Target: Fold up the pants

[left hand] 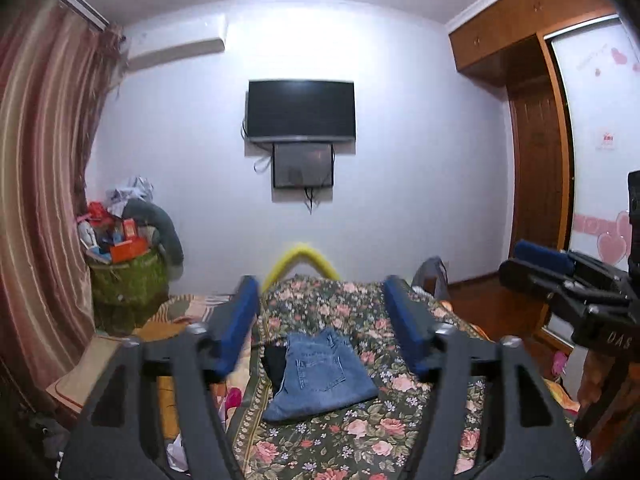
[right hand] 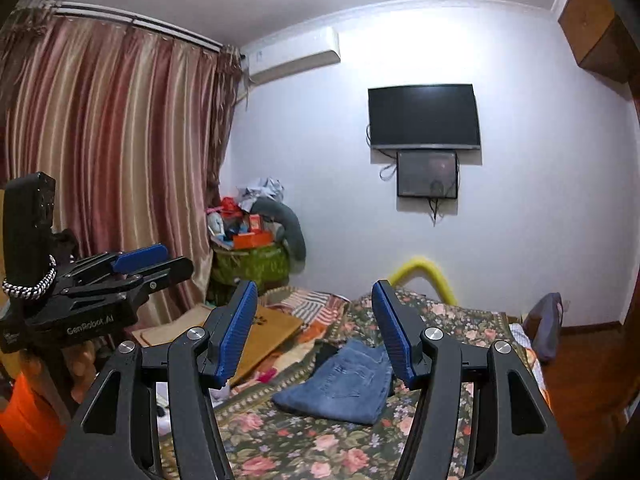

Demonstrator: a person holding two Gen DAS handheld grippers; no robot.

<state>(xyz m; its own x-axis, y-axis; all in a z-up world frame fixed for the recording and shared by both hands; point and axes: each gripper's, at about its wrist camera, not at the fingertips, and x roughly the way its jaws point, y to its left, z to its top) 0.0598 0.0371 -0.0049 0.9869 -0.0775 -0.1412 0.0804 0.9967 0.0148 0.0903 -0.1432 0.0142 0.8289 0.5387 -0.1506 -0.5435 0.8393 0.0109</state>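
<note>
Jeans (left hand: 318, 376) are seen folded into a compact denim block, back pocket uppermost, lying on the floral bedspread (left hand: 360, 436) below the wall television (left hand: 301, 110). Denim is stiff and thick, so the fold is judged likely to hold flat. A dark cloth (left hand: 275, 364) is tucked against the block's curtain-side edge. Left gripper (left hand: 324, 320) and right gripper (right hand: 316, 328) are held raised, well apart from the jeans, jaws spread wide, nothing gripped; ribbed blue pads (right hand: 236, 332) are bare. Folding is judged finished, hence the hands-off posture.
</note>
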